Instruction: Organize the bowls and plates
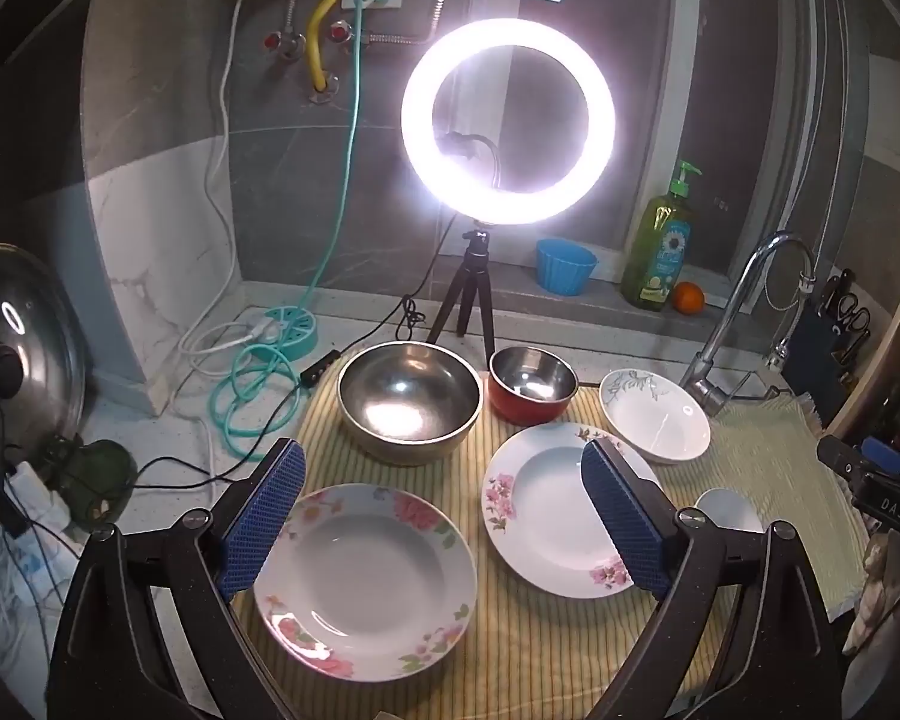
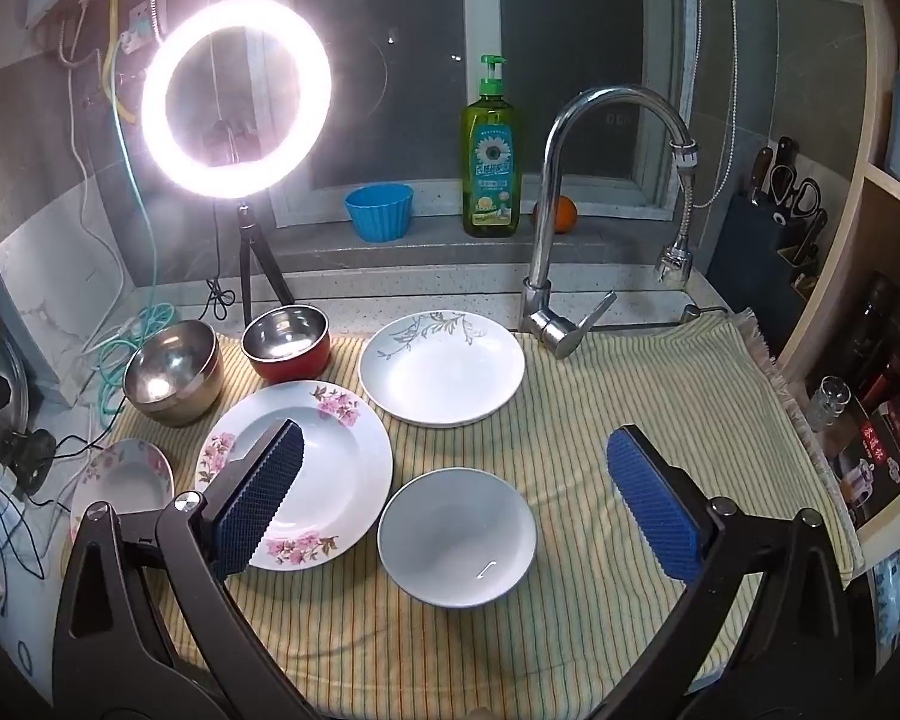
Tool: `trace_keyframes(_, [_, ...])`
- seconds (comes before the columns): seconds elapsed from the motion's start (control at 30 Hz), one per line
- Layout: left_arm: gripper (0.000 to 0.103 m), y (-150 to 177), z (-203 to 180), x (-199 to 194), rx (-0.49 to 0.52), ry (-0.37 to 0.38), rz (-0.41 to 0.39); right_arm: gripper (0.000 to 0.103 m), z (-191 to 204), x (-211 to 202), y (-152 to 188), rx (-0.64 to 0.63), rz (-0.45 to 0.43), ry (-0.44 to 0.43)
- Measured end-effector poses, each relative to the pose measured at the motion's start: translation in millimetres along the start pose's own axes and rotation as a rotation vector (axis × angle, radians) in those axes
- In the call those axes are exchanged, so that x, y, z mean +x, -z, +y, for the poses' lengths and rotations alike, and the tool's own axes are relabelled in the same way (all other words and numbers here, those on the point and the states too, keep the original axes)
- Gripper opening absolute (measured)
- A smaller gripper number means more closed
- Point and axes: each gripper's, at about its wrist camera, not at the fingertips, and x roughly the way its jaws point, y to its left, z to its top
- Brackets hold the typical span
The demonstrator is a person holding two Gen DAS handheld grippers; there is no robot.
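On a striped cloth [image 1: 510,660] [image 2: 600,420] lie a floral plate [image 1: 366,582] [image 2: 123,477], a pink-blossom plate [image 1: 546,510] [image 2: 324,462], a leaf-patterned white dish [image 1: 657,417] [image 2: 441,369] and a small white bowl [image 1: 729,510] [image 2: 457,537]. A large steel bowl [image 1: 409,405] [image 2: 173,375] and a red bowl with a steel inside [image 1: 532,387] [image 2: 287,345] stand at the back. My left gripper [image 1: 447,510] hovers open above the two floral plates. My right gripper [image 2: 456,498] is open above the small white bowl. Neither holds anything.
A lit ring light on a tripod [image 1: 507,120] [image 2: 237,99] stands behind the bowls. A faucet [image 1: 744,312] [image 2: 564,210] rises at the right. Soap bottle [image 2: 491,156], blue cup [image 2: 379,211] and an orange [image 1: 688,298] sit on the sill. Cables [image 1: 252,384] and a pot lid [image 1: 21,348] lie left.
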Motion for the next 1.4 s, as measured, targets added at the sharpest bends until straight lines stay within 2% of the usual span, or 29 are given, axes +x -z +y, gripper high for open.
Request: trace_keyframes(1.4, [0.093, -1.8, -5.5, 2.6, 0.018, 0.002, -0.004, 0.103, 4.6, 8.3, -7.0, -0.006, -0.002, -0.031])
